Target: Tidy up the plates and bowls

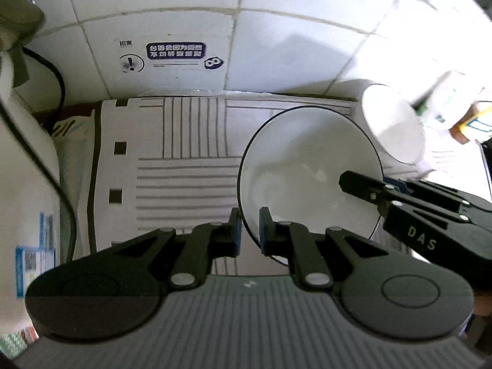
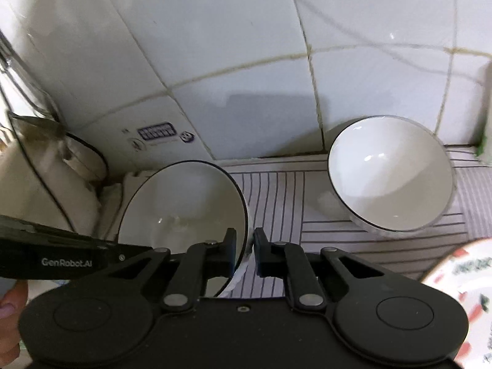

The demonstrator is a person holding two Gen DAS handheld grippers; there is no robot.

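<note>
Nearest in the left wrist view was the left gripper (image 1: 249, 229), w/ its blue pads set close on each side of the near left rim of a white bowl (image 1: 307, 181). Its jaws were narrow and looked to pinch that rim. That bowl w/ a thin dark edge was tipped up over the striped mat (image 1: 184, 166). On the right, the right gripper (image 1: 366, 186) reached across the bowl's right rim; one finger lay inside the bowl. A second bowl (image 1: 396, 123) sat far right, near the tiled wall (image 1: 276, 46), also tipped.

Nearest in the right wrist view was the right gripper (image 2: 245, 255), jaws narrow, one pad inside and one outside the bowl (image 2: 184, 206) rim, so it looked to hold the bowl too. At near left the left gripper (image 2: 117, 253) came in at the other side of the rim. Far right, the second bowl (image 2: 390, 178) leaned on the mat (image 2: 283, 196), well apart from the held one. A plate w/ red and green marks (image 2: 461, 276) showed at the near right edge.

Step in hand, I think: two grippers sharing one bowl, maybe a hand-over or a carry. Next move prob. needs one gripper to let go, then the bowl goes over to the second bowl, level, and nests in gently so it won't clink or slip.
</note>
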